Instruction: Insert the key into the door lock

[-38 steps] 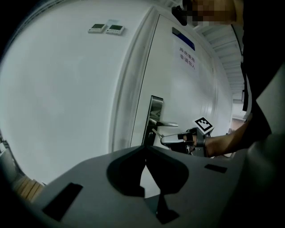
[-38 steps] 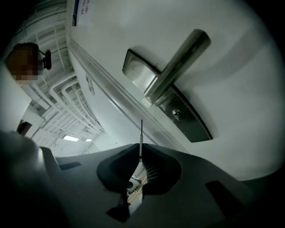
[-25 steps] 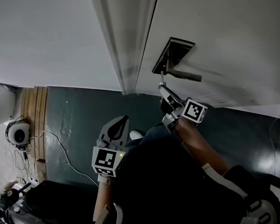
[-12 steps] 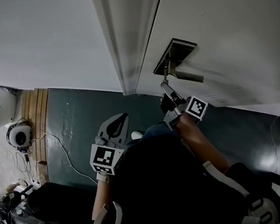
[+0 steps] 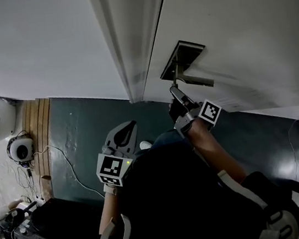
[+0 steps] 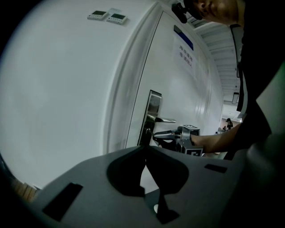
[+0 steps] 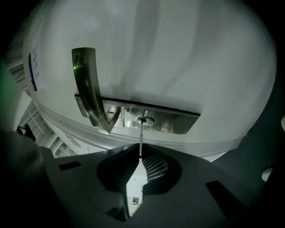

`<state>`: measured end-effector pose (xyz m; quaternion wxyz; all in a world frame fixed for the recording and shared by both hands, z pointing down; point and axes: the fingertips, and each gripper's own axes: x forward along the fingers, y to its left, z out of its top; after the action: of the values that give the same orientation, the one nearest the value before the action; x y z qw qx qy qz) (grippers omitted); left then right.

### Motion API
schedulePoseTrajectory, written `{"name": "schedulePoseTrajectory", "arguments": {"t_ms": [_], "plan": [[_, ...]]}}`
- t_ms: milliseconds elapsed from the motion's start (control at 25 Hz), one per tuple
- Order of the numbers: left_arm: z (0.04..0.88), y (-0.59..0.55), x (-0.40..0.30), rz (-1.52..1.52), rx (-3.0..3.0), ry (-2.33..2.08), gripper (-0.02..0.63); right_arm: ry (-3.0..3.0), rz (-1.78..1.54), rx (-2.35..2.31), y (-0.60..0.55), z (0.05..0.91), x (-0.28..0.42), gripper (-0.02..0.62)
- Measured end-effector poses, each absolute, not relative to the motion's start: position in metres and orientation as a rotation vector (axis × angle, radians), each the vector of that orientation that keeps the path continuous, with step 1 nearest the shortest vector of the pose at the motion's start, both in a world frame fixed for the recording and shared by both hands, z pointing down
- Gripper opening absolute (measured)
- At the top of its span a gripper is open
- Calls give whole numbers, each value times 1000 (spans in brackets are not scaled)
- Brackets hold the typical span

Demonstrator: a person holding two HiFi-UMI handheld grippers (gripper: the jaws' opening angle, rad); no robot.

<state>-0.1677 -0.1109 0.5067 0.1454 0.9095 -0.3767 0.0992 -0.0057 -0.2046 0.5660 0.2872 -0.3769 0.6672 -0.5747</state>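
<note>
While right tongs pinch key, handle flanks lock.

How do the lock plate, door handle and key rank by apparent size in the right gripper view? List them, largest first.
1. Lock plate, the longest span.
2. Door handle, nearly as large; it juts toward the camera, so this order is unsure.
3. Key, a thin shaft, clearly smallest.
</note>
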Motion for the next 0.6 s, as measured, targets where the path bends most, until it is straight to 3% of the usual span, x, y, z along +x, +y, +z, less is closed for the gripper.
{"name": "schedulePoseTrajectory", "arguments": {"t_ms": [600], "plan": [[504,-118,-177,284,2613,-1112,9,1666,-1583,-1037,-222,562,-2,32]]}}
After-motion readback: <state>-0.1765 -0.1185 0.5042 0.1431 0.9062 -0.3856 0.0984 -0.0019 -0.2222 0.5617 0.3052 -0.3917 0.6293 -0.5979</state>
